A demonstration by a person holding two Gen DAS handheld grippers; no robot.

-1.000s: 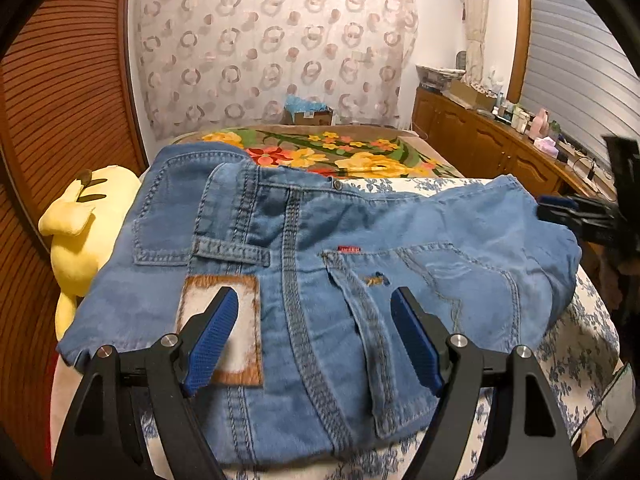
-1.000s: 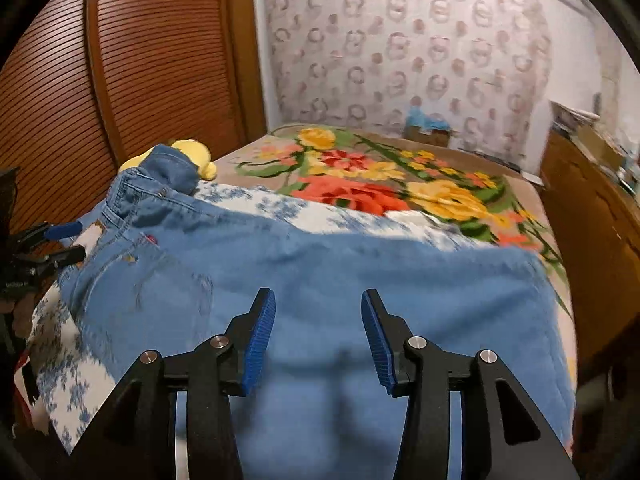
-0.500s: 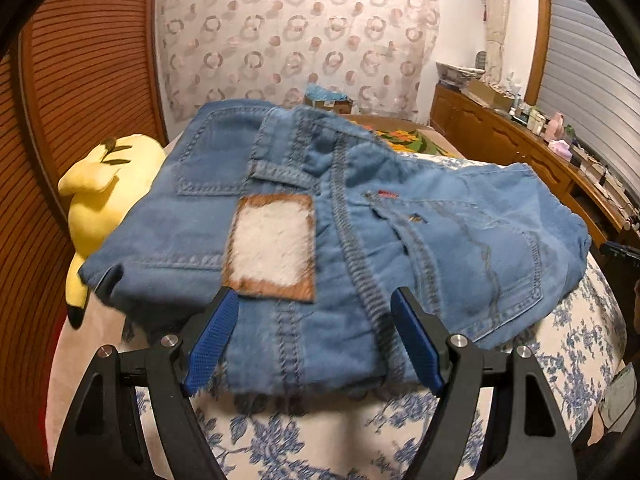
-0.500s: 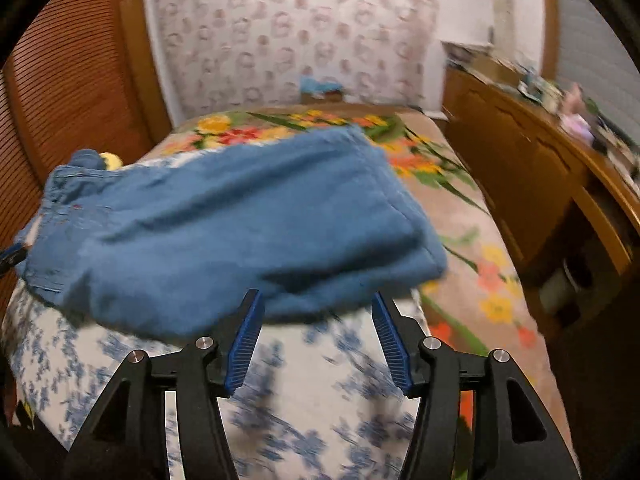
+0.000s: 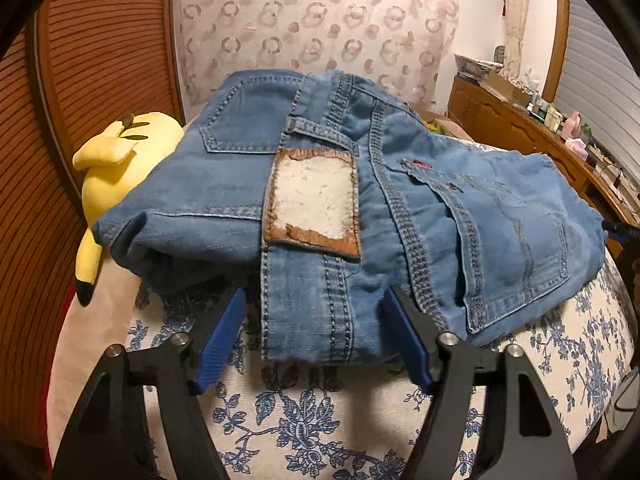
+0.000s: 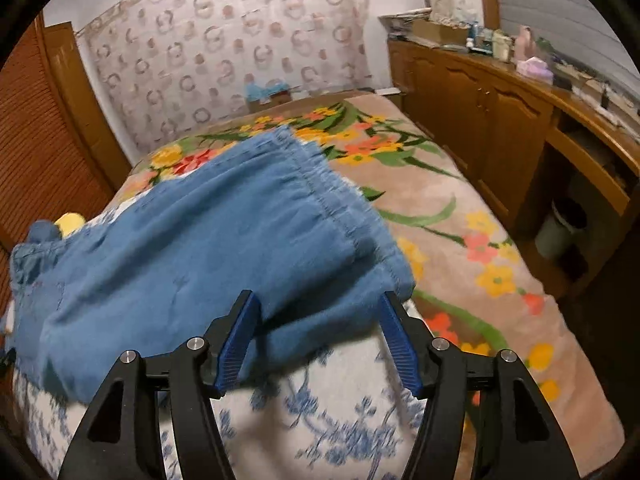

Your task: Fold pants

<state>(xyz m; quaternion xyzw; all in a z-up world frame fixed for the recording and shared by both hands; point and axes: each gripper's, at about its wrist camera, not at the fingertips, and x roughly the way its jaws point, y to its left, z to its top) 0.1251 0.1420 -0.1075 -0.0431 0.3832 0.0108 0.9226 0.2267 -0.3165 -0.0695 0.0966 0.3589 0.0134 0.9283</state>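
A second ago the jeans [image 5: 400, 208] lay spread flat under both grippers. Now the left gripper [image 5: 316, 320] has sunk to the waistband edge, its jaws just closing some, the fabric between them (not pinched). The right gripper [image 6: 318, 322] has dropped back to the folded leg end, its jaws just opening, straddling the near fold.

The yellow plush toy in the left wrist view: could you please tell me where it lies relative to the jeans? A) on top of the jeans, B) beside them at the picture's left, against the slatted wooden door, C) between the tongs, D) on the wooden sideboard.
B: the yellow plush toy lies left of the jeans, partly tucked under their edge, with the slatted wooden door behind it.
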